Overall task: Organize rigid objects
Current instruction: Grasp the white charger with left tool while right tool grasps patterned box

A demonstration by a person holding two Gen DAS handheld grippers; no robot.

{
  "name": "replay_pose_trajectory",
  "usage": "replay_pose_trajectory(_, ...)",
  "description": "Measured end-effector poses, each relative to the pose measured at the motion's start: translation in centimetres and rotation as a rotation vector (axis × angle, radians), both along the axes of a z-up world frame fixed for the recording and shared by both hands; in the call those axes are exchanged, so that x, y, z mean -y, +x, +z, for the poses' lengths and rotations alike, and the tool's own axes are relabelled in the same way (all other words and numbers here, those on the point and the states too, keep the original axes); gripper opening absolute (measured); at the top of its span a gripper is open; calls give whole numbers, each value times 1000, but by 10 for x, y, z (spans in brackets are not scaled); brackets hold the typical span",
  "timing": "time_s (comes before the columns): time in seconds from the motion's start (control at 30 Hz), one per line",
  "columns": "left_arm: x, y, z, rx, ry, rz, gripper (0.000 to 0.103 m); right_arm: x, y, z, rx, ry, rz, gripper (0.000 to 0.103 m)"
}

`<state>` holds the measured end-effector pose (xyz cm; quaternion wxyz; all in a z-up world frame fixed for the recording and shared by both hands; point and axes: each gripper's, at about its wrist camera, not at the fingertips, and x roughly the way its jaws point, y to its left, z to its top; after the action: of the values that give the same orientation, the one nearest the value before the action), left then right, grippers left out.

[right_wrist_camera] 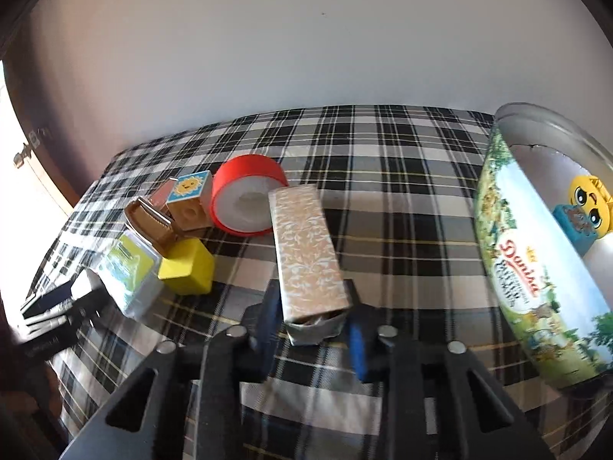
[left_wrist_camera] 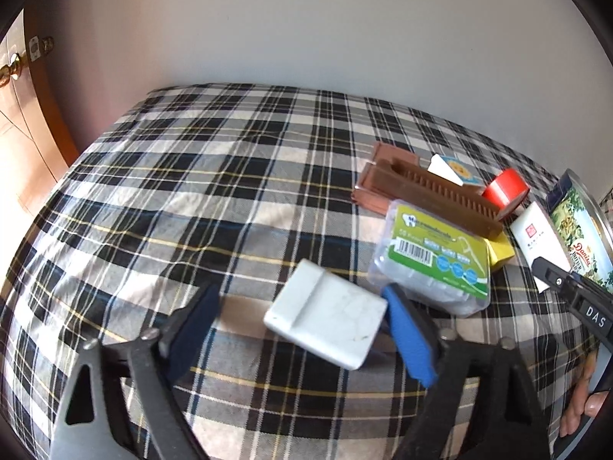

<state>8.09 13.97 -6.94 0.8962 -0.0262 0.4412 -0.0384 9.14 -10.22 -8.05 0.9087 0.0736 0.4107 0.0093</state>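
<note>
A white flat box (left_wrist_camera: 325,322) lies tilted on the plaid cloth between the blue pads of my left gripper (left_wrist_camera: 302,295). The right pad touches its corner and the left pad stands apart from it, so the jaws are open. My right gripper (right_wrist_camera: 312,306) is shut on the near end of a long box with a beige pattern (right_wrist_camera: 306,245), which points away from me across the cloth. A round Danisa tin (right_wrist_camera: 536,268) stands open at the right, with a yellow face toy (right_wrist_camera: 586,195) and a blue block inside.
A cluster lies between the grippers: a floss box with a green label (left_wrist_camera: 433,264), a brown slotted case (left_wrist_camera: 433,188), a red tape roll (right_wrist_camera: 245,195), a yellow block (right_wrist_camera: 187,268) and a sun-picture cube (right_wrist_camera: 189,191). A wall backs the plaid surface (left_wrist_camera: 191,191). A door (left_wrist_camera: 23,76) stands at the left.
</note>
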Motion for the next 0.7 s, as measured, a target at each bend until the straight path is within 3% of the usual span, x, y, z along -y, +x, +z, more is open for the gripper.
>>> replay_pose_trajectory(0.07,2,-2,0,2,30,-8,72,3,-1,0,-1,0,3,29)
replay_pose_trajectory(0.13,3,-3,0,6,49,-21,68,5,-3,1,-2,-8,4,29)
replay_pose_trajectory(0.37,2,-2,-1,-3,51,-24,78,0,6,1,-5,-21,9,29)
replay_pose_trajectory(0.43,0,-1,-1,-2,45,-24,77,-2,10,1,-3,-7,8,29)
replay_pose_trajectory(0.47,-1,-1,0,1,43,-20,70,-3,12,0,-3,-1,8,29)
replay_pose_trajectory(0.53,-4,-3,2,15,26,-13,59,-1,11,1,-1,-2,11,29)
replay_pose_trajectory(0.7,-12,-5,4,25,-56,-20,59,1,0,7,37,-13,15,28)
